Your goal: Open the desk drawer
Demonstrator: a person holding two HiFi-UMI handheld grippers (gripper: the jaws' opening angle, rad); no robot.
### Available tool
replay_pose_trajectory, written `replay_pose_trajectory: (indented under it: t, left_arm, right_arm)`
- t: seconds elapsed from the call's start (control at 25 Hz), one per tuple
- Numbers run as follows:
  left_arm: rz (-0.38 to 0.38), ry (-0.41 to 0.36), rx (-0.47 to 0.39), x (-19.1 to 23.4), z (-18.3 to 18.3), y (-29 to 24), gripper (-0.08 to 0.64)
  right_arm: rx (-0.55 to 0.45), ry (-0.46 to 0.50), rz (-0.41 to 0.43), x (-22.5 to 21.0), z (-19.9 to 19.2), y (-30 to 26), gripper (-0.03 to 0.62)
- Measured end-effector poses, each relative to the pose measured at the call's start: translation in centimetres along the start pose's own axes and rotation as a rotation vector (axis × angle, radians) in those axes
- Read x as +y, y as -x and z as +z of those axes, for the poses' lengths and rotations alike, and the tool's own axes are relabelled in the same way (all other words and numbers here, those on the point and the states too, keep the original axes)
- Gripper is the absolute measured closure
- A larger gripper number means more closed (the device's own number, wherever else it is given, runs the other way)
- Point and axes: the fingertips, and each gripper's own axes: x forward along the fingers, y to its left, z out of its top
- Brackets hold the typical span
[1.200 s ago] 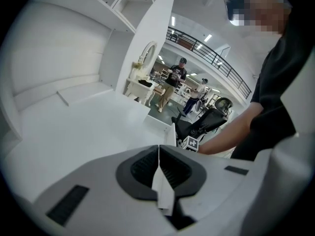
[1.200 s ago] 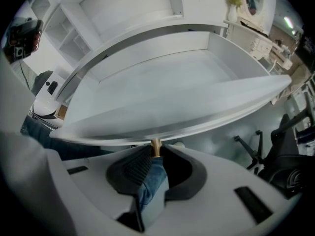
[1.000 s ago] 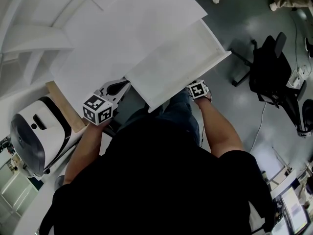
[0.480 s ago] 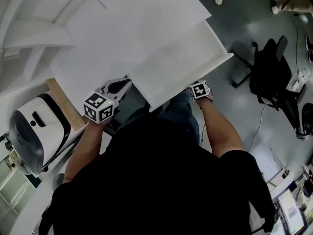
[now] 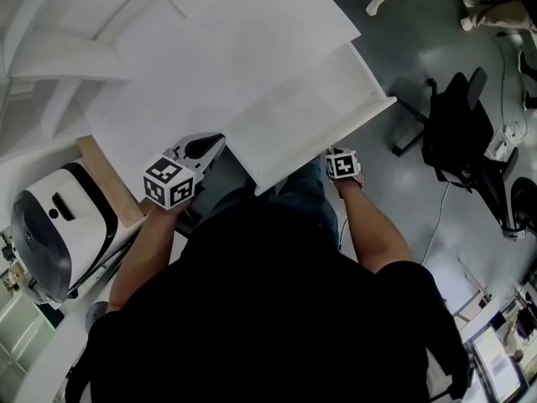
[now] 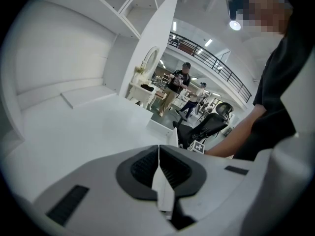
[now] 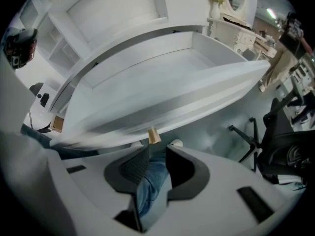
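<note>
The white drawer stands pulled out from the white desk, over the person's lap. In the right gripper view its underside and front panel fill the frame, with a small wooden knob just beyond the fingertips. My right gripper sits under the front edge; its jaws have just been opening and stand apart, with only blue jeans showing between them. Only its marker cube shows from the head. My left gripper rests at the desk's near left edge, pads closed together on nothing.
A black office chair stands on the grey floor to the right. A white rounded machine and a wooden board are at the left of the desk. Shelving rises behind the desk. People stand far off.
The drawer stays pulled out and both hands keep their places. Only the head view has shifted slightly.
</note>
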Motion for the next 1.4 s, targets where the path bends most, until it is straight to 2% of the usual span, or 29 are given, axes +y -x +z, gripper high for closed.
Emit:
replay_pose_trajectory:
  t: [0.24,0.68,1.04,1.4]
  left_arm:
    - [-0.016,-0.012,-0.024,0.7,0.9,0.2,0.548]
    - [-0.051,-0.042,-0.097,1.7,4.4,0.6,0.548]
    - [-0.086,-0.084,-0.128,1.8,6.3,1.2,0.548]
    - [-0.105,-0.112,-0.164,1.6,7.5,2.1,0.548]
  right_arm:
    - [-0.139,-0.083,0.016,-0.1,2.2,3.5,0.484]
    - [-0.406,-0.092,0.028,0.6,7.7,12.6,0.486]
    - [-0.682,-0.115,0.063,2.7,15.1,22.0,0.495]
    - [-0.845,-0.088,0.067,5.4,19.4,30.4,0.514]
